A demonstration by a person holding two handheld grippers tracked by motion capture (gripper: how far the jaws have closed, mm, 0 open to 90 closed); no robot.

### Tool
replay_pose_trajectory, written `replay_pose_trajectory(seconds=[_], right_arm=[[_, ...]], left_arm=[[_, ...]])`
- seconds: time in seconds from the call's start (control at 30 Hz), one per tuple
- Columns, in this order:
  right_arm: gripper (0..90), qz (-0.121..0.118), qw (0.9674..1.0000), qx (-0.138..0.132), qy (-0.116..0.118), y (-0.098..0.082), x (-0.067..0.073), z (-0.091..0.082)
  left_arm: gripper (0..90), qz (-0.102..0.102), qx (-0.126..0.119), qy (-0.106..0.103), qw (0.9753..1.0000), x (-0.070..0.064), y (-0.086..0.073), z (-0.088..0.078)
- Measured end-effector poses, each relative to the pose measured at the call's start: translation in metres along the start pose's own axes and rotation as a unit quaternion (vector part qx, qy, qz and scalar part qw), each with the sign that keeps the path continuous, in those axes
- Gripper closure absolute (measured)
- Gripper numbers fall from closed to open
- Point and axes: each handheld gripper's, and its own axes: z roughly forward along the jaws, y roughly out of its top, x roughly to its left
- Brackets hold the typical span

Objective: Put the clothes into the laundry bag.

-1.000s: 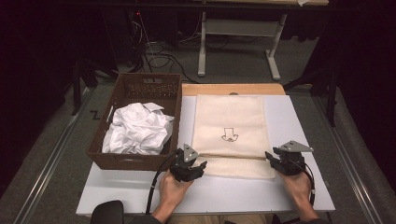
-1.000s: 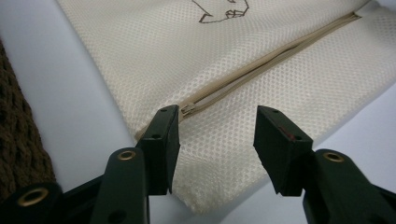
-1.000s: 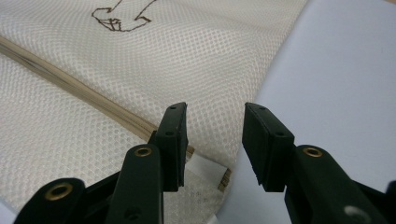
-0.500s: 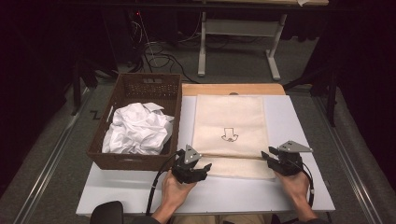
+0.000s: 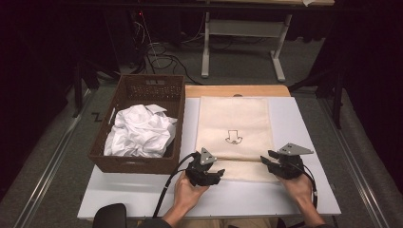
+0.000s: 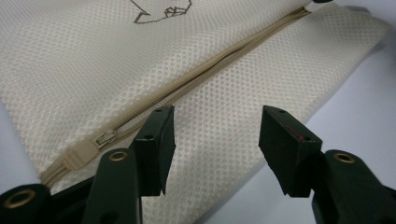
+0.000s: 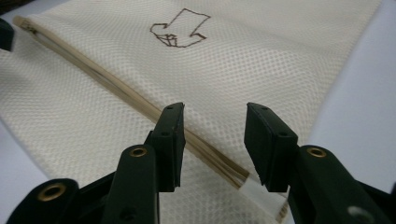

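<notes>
White table top (image 5: 119,194): the largest item I see, flat, smooth, matte, with a strip of pale wood at its far edge. Woven basket (image 5: 138,161): dark brown, rectangular, open-weave walls, standing on the table's left part and holding a crumpled white cloth (image 5: 140,133) in soft folds. Mesh bag (image 5: 235,121): cream, rectangular, lying flat at the table's middle just right of the basket, its near end between my two grippers; a small brown outline arrow (image 5: 233,138) is drawn on it. Left gripper (image 5: 214,175): black, held low in my left hand (image 5: 187,194) at the bag's near left corner, jaws apart and clamping nothing. Right gripper (image 5: 267,161): black with a grey three-cornered plate on top, held in my right hand (image 5: 299,187) at the near right corner; its jaws have just been opening and stand apart over the fabric without pinching it. Zip (image 6: 201,77): a beige tape running across the bag's near end; the left gripper view gives the fine honeycomb weave and the small slider (image 6: 105,138) at the left end, just beside one jaw, while the right gripper view gives the zip's other end lying between the jaws.
</notes>
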Motion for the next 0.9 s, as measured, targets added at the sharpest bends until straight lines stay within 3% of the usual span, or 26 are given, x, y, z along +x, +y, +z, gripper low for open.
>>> replay_pose_trajectory(seconds=[0.17,0.33,0.5,0.73,0.9], right_arm=[[51.9,-0.015,0.9996,0.022,0.011,0.003,0.009,0.009],[49.9,-0.023,0.9992,0.027,0.018,0.011,0.014,0.022],[48.3,-0.026,0.9987,0.035,0.027,0.018,0.021,0.035],[48.4,-0.040,0.9970,0.054,0.038,0.022,0.027,0.054],[50.9,-0.052,0.9956,0.072,0.031,0.029,0.029,0.064]], left_arm=[[46.3,0.013,0.022,0.002,0.9997,-0.002,-0.001,0.012],[44.3,0.011,0.033,0.013,0.9993,0.002,-0.001,0.016],[44.4,0.030,0.034,0.015,0.9989,0.000,-0.003,0.015],[44.0,0.038,0.019,0.014,0.9990,0.000,-0.009,0.015],[44.0,0.039,0.018,0.017,0.9989,-0.001,-0.010,0.014]])
